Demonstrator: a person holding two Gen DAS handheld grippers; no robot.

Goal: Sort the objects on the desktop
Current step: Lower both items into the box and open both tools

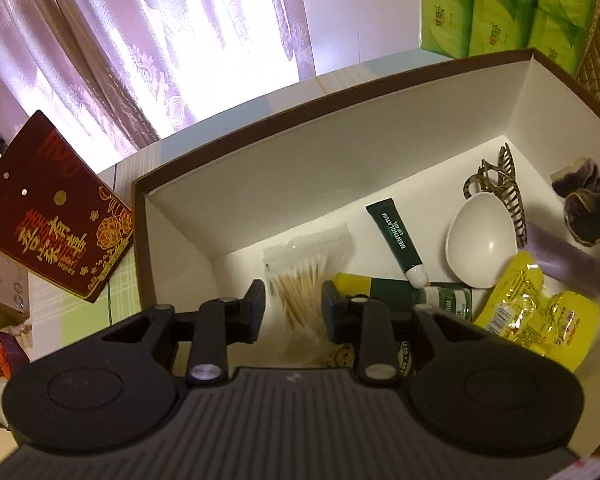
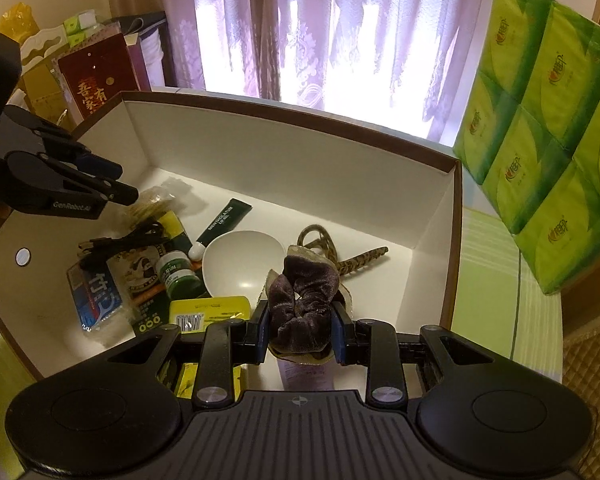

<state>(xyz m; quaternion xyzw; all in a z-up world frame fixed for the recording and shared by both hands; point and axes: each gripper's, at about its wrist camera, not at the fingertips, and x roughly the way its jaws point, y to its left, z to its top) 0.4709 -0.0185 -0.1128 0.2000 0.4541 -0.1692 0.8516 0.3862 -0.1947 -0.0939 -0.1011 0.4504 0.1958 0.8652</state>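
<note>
A white box with a brown rim (image 1: 300, 160) (image 2: 300, 152) holds several small items. My left gripper (image 1: 294, 308) (image 2: 122, 184) hangs open over its left end; a clear bag of cotton swabs (image 1: 300, 280) (image 2: 152, 200) lies under the gap, untouched by the pads. My right gripper (image 2: 300, 332) is shut on a dark velvet scrunchie (image 2: 300, 300) (image 1: 584, 200) with a beige bow, held above the box's right part. Below lie a green Mentholatum tube (image 1: 398, 240) (image 2: 224, 220), a white bowl (image 1: 480, 240) (image 2: 240, 264) and a patterned hair claw (image 1: 500, 184) (image 2: 324, 240).
Also in the box are a yellow packet (image 1: 528, 308), a purple cylinder (image 1: 568, 264) and a small green jar (image 2: 176, 268). A red gift box (image 1: 56, 216) (image 2: 92, 76) stands left of it, green tissue packs (image 1: 500, 4) (image 2: 540, 152) to the right. Curtains hang behind.
</note>
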